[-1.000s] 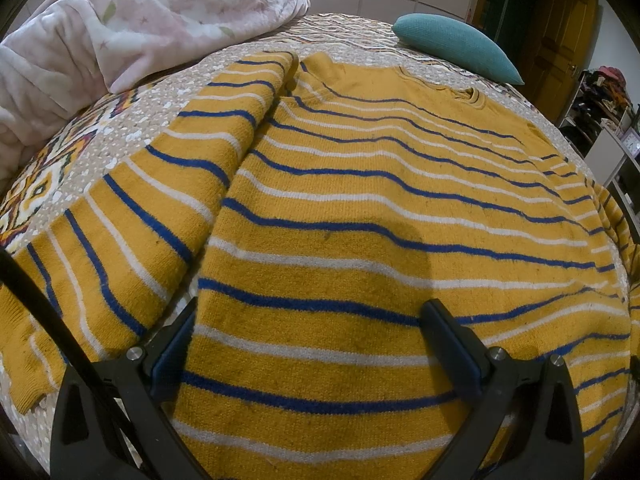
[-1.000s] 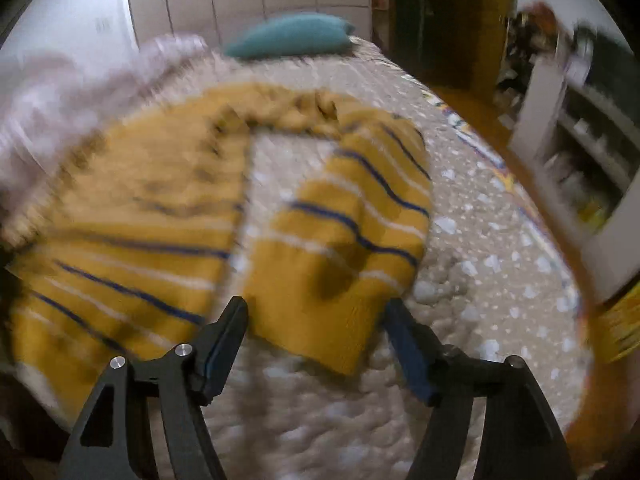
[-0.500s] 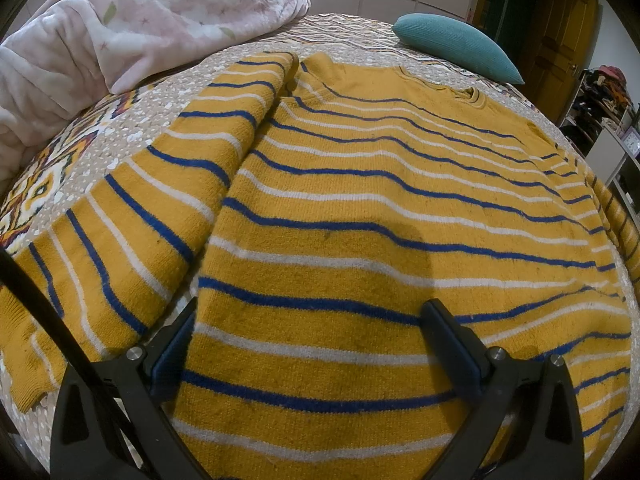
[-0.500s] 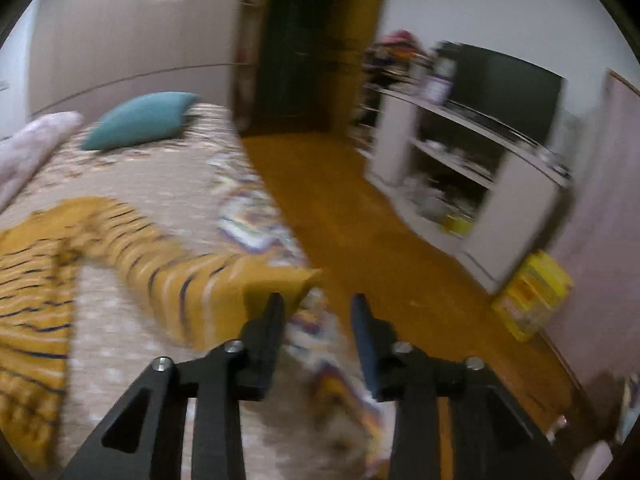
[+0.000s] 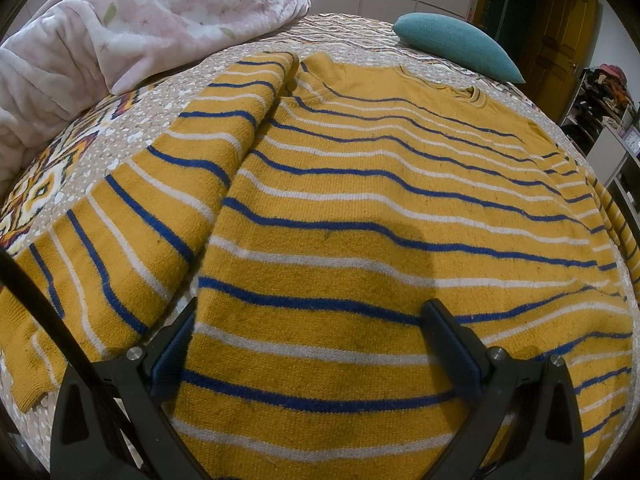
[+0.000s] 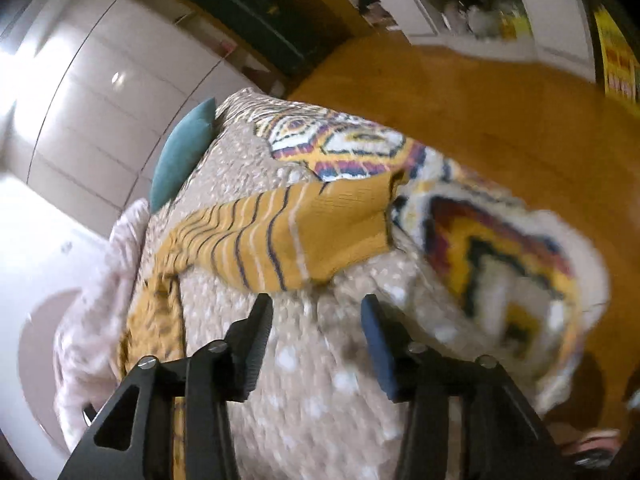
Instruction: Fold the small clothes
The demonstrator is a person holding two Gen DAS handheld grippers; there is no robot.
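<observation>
A mustard-yellow sweater (image 5: pixel 360 208) with blue and white stripes lies flat on the bed, its left sleeve (image 5: pixel 132 232) spread out to the side. My left gripper (image 5: pixel 310 332) is open and empty, hovering over the sweater's lower hem. In the right wrist view the right sleeve (image 6: pixel 304 232) stretches out toward the bed's edge. My right gripper (image 6: pixel 316 316) is open and empty, just short of the sleeve's cuff, and the view is tilted and blurred.
A pink floral blanket (image 5: pixel 120 24) is heaped at the bed's far left. A teal pillow (image 5: pixel 452 48) lies at the head of the bed. The patterned bedspread (image 6: pixel 500 240) drops off to a wooden floor (image 6: pixel 500 112) beside white shelves (image 6: pixel 472 12).
My right gripper pulled the sleeve outward, let it go and opened, and its view has rolled sideways. The left gripper has stayed still over the hem.
</observation>
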